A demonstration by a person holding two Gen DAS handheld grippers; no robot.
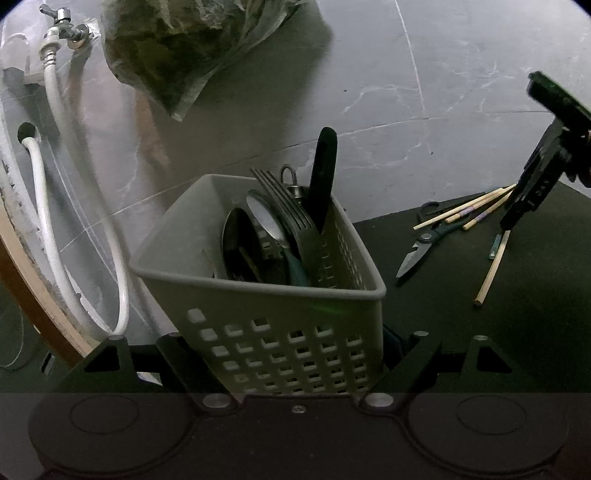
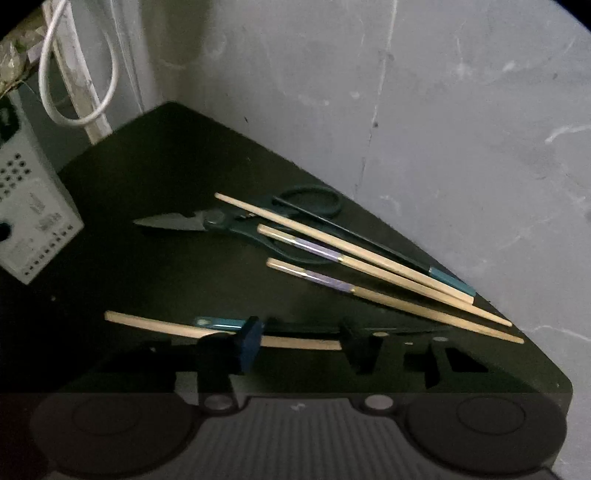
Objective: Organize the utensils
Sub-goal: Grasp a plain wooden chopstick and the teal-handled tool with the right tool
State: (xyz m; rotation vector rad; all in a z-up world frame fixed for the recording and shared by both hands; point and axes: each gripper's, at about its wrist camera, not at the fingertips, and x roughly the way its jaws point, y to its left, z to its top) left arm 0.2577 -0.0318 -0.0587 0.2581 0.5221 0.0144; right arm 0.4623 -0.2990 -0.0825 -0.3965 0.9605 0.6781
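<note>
A grey perforated utensil basket holds forks, spoons and a black handle. My left gripper is shut on its lower sides, a finger on each side. On the black tabletop lie dark scissors and several wooden chopsticks, two of them with purple bands. One more wooden chopstick lies apart beside a teal-ended stick. My right gripper hovers just over this chopstick, jaws apart and nothing pressed between them. From the left wrist it shows at the right edge.
A grey marble wall backs the table, whose edge runs diagonally close behind the chopsticks. A tap with white hoses and a plastic bag are on the wall to the left. The basket stands left of the scissors.
</note>
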